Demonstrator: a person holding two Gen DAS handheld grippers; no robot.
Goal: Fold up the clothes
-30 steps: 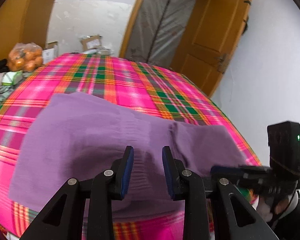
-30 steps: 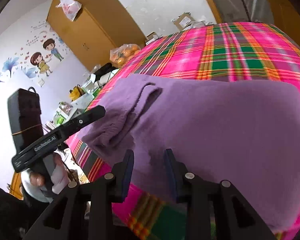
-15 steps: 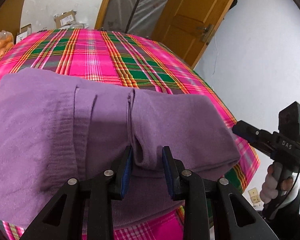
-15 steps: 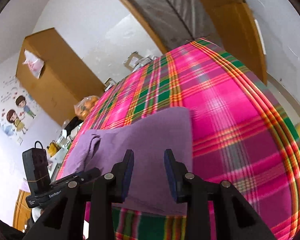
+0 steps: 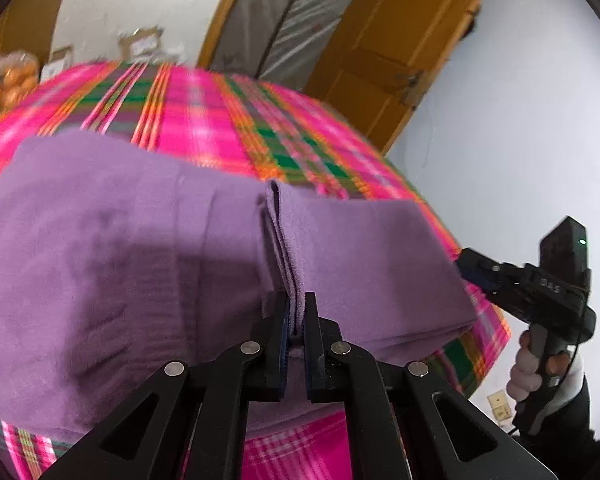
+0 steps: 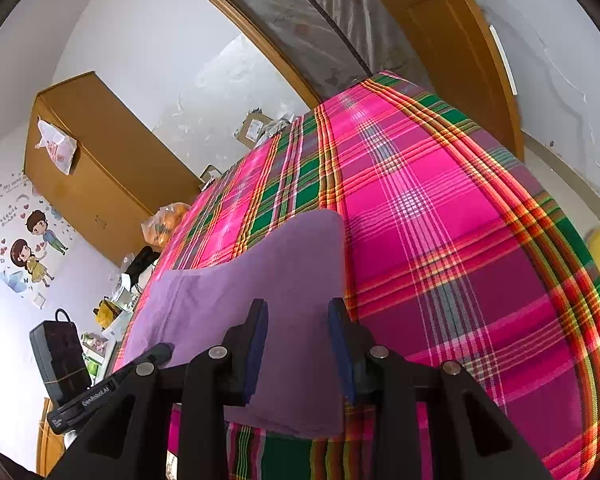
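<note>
Closing in, my left tool (image 5: 296, 314) is now pinching the purple garment's (image 5: 120, 248) folded edge on the bed (image 6: 440, 208) for lifting it over; my right tool (image 6: 298, 330) is hovering spread, gripping nothing.

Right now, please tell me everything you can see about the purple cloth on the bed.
The purple cloth is one plain piece of soft, slightly fuzzy fabric, lying partly folded on the pink plaid bedcover near its front edge. One part is doubled over, showing stacked layer edges. The left gripper is shut on these edges. The right gripper is open above the cloth's right end, its pads not pressing it. No print or buttons show.
</note>
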